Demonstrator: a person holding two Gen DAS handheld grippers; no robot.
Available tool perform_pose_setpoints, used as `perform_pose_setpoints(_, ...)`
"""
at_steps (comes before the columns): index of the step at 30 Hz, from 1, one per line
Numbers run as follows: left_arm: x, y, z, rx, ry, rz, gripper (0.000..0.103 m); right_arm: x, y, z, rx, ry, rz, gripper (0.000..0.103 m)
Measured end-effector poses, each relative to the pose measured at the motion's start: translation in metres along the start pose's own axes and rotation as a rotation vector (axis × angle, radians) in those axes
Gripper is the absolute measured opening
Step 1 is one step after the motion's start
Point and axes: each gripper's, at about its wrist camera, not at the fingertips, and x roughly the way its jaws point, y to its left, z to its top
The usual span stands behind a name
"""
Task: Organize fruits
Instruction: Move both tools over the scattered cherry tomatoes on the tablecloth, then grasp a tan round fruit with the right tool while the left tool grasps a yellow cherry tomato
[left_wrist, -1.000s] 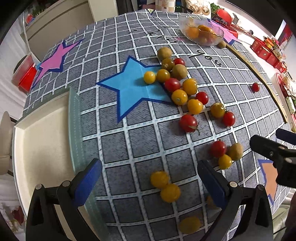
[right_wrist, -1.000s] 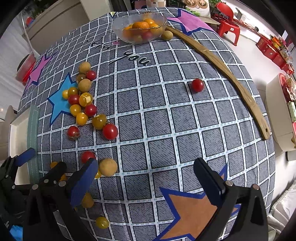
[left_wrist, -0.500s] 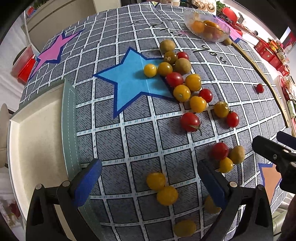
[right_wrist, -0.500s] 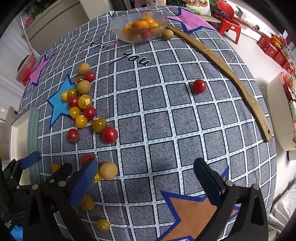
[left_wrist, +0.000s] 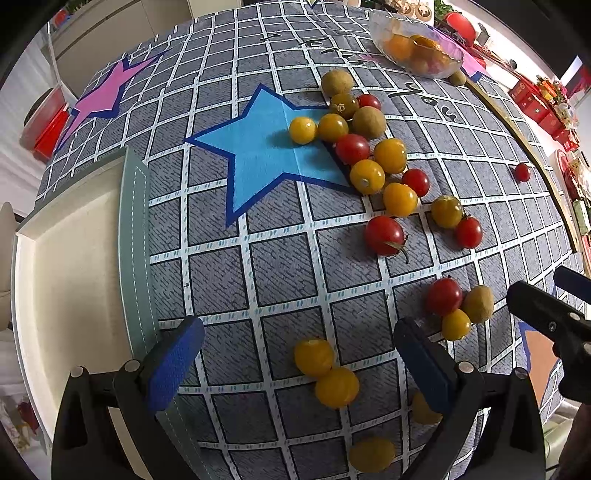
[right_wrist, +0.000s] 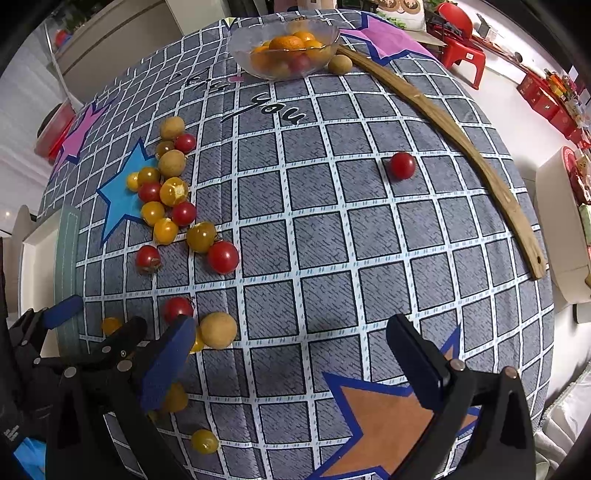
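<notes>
Grey checked cloth (right_wrist: 332, 236) with stars under scattered tomatoes (left_wrist: 384, 234); red stool (right_wrist: 460, 55) beyond; both jaws apart.

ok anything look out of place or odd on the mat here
Yes: most fruit lies loose across the grid mat instead of in the glass bowl. One red tomato sits alone, well apart from the main cluster, and a brown fruit rests just outside the bowl.
</notes>
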Motion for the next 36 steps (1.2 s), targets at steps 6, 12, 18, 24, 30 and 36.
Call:
perform_pose_setpoints(6, 0.0, -0.002, 0.0, 0.012, 0.0, -0.003, 0.103, -0.001, 0.0, -0.007, -0.026, 0.007, 0.013, 0.102)
perform_pose_setpoints(12, -0.002, -0.011, -0.002, 0.037, 0.024, -0.012, 0.089, -0.001, 0.0, -0.017, -0.091, 0.018, 0.044, 0.095)
perform_pose_setpoints(18, 0.003, -0.008, -0.011, 0.029, 0.038, -0.015, 0.082, 0.01, 0.004, -0.022, -0.128, 0.054, 0.104, 0.075)
perform_pose_setpoints(24, 0.0, -0.004, -0.019, 0.043, 0.052, 0.001, 0.066, 0.015, 0.024, -0.018, -0.217, 0.019, 0.099, 0.072)
perform_pose_setpoints(30, -0.007, -0.012, -0.021, 0.061, 0.059, -0.015, 0.036, 0.017, 0.042, -0.013, -0.259, -0.008, 0.129, 0.065)
perform_pose_setpoints(36, -0.016, -0.016, -0.016, 0.048, 0.06, -0.064, 0.025, 0.026, 0.055, -0.007, -0.228, 0.023, 0.227, 0.048)
